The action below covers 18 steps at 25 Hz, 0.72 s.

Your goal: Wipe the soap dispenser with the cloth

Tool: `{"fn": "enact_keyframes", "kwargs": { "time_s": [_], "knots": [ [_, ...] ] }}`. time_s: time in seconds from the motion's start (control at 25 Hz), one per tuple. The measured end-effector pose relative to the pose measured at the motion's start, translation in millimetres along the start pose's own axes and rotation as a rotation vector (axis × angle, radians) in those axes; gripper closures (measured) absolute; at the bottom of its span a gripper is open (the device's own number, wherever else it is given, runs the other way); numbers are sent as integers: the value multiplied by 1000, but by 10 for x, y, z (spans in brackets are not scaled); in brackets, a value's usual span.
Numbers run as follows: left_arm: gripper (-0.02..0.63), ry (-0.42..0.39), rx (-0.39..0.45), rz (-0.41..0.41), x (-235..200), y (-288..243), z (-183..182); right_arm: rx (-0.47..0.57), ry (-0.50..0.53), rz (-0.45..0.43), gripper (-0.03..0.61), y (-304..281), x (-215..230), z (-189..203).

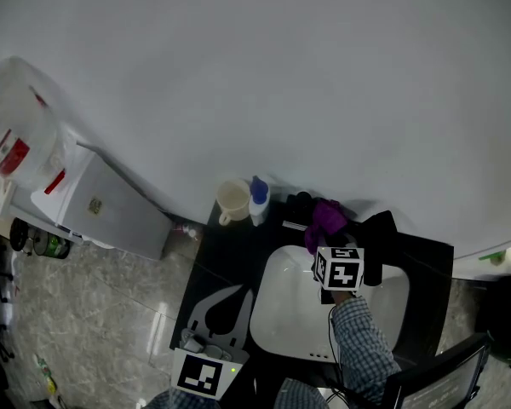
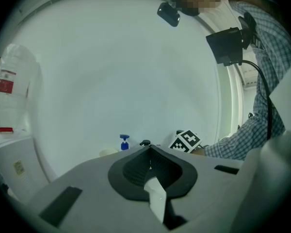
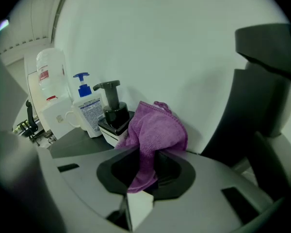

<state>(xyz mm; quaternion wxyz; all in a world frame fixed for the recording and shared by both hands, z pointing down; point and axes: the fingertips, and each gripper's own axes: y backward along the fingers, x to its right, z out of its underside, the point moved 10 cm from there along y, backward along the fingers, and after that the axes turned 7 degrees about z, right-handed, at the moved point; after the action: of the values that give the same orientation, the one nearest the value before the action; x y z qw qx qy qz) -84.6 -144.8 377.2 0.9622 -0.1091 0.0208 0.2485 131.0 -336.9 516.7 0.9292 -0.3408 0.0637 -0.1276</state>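
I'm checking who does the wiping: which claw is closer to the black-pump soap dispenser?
Right. The right claw, shut on the purple cloth, sits right beside the soap dispenser; the left claw is back at the counter's near edge, empty.

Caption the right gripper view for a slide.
Right hand-held gripper holds a purple cloth beside the black-pump soap dispenser.

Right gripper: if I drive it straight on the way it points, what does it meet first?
Its held purple cloth leads, touching the black-pump soap dispenser slightly left of line; behind is the white wall. Depth is unclear.
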Motion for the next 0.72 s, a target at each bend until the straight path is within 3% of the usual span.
{"fn": "enact_keyframes", "kwargs": {
  "time_s": [0.2,0.72],
  "knots": [
    [612,-4,10,16,15,-22,-35,47,32,-2,502,275,-42,-138],
    [612,-5,42,27,-11,-51,-112,289,108,-17,502,794,-162,-827]
  ]
}}
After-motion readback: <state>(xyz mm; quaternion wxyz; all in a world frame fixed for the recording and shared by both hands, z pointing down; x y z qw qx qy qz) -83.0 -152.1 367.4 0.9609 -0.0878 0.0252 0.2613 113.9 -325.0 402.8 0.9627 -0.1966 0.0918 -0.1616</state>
